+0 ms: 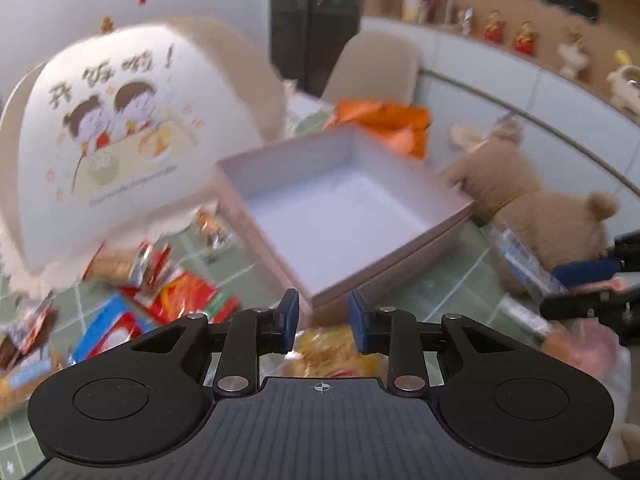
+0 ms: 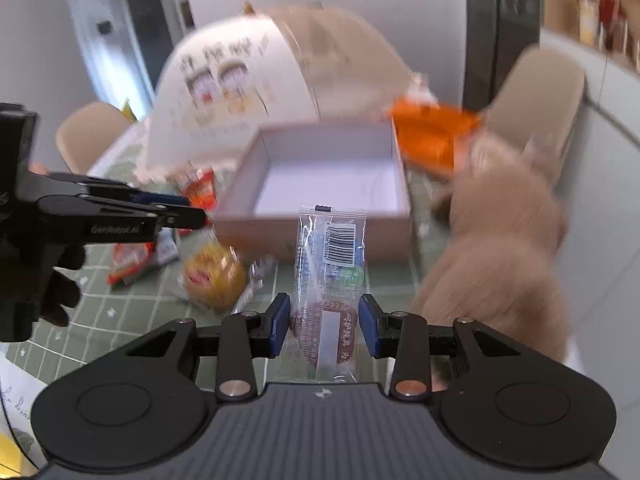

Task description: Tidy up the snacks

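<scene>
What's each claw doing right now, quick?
Left claw: partly open, nothing between its pads.
Right claw: closed on a clear snack packet.

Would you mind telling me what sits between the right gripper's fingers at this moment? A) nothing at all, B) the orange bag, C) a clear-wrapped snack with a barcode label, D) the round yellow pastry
C: in the right wrist view the clear-wrapped snack stands upright between the blue pads of the right gripper, while the box behind it holds nothing.
</scene>
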